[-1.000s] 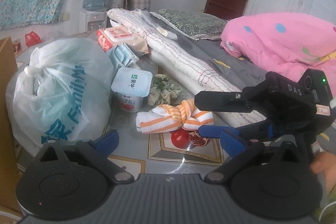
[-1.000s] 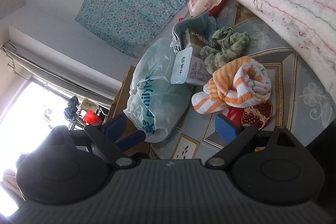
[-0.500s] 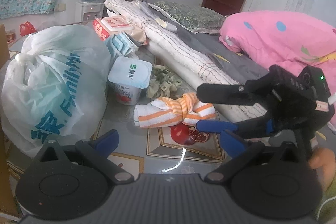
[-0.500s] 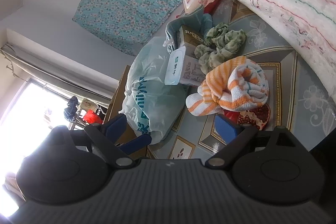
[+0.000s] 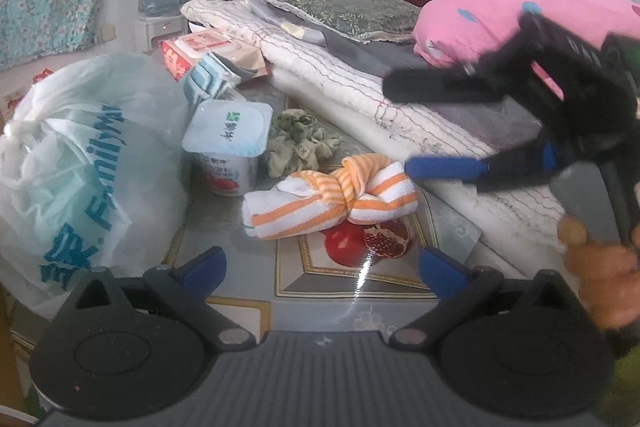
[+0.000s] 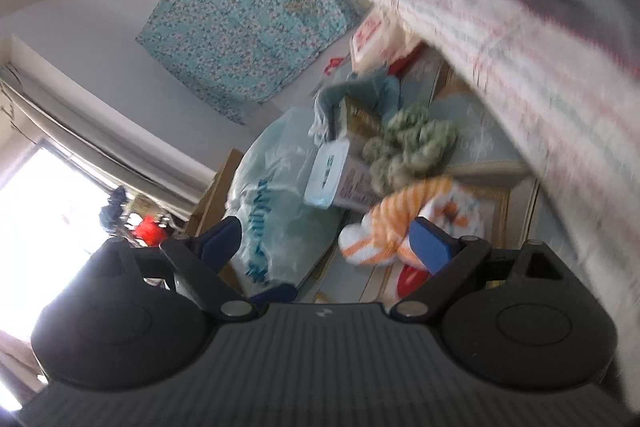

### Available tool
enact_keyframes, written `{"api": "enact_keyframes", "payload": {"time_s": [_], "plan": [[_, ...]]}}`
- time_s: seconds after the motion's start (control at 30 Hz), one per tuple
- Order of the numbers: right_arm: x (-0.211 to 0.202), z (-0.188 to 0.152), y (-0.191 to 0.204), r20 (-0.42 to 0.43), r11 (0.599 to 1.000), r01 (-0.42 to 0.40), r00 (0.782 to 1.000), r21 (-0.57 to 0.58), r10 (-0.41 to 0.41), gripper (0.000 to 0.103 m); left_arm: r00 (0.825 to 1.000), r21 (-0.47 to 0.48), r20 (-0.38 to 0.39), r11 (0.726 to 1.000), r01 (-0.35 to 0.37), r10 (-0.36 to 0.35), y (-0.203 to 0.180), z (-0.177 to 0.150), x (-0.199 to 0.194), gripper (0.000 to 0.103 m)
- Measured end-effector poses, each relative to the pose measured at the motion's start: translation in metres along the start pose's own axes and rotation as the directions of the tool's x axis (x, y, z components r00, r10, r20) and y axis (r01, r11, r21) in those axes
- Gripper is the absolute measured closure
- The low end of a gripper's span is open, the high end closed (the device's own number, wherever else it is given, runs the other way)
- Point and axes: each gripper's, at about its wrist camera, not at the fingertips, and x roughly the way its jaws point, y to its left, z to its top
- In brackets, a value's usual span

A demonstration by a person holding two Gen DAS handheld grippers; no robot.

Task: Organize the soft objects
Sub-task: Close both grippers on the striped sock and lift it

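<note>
Towel: an orange-and-white striped towel (image 5: 332,201), tied in a knot at its middle, lay on the patterned tabletop (image 5: 320,279), partly covering a printed picture of a red fruit.
Neighbours: a crumpled green cloth (image 5: 300,147) sat just behind the towel; a sealed yogurt cup (image 5: 228,155) stood just to its left, and beyond that a large white plastic bag (image 5: 76,167).
Bedding: a rolled white quilt (image 5: 360,95) ran along the right side of the tabletop, with a pink blanket (image 5: 520,15) farther back.
Right gripper: the right gripper (image 5: 436,131) reached in from the right, tilted on its side, jaws spread apart and holding nothing; its lower blue finger was next to the towel's right end, though contact could not be told.
Left gripper: the left gripper (image 5: 320,267) hovered low in front of the towel, jaws wide apart and empty.
Risk: closing on one loose end might only drag or unroll the towel; a grip at the knot looked surer.
Risk: a sweep to the left could tip the yogurt cup, since it stood so close.
Risk: the upper finger could snag the quilt edge.
</note>
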Motion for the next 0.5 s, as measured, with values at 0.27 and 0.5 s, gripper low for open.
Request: {"api": "enact_keyframes", "payload": {"time_s": [0.27, 0.5], "plan": [[0.032, 0.018, -0.012, 0.013, 0.984, 0.162, 0.987, -0.079, -0.162, 0.038, 0.999, -0.106, -0.028, 0.994, 0.039, -0.042, 0.011, -0.004, 0.016, 0.006], [0.042, -0.003, -0.022, -0.069, 0.981, 0.189, 0.979, -0.050, -0.192, 0.045, 0.991, -0.141, -0.069, 0.984, 0.105, -0.116, 0.015, -0.007, 0.022, 0.019]]}}
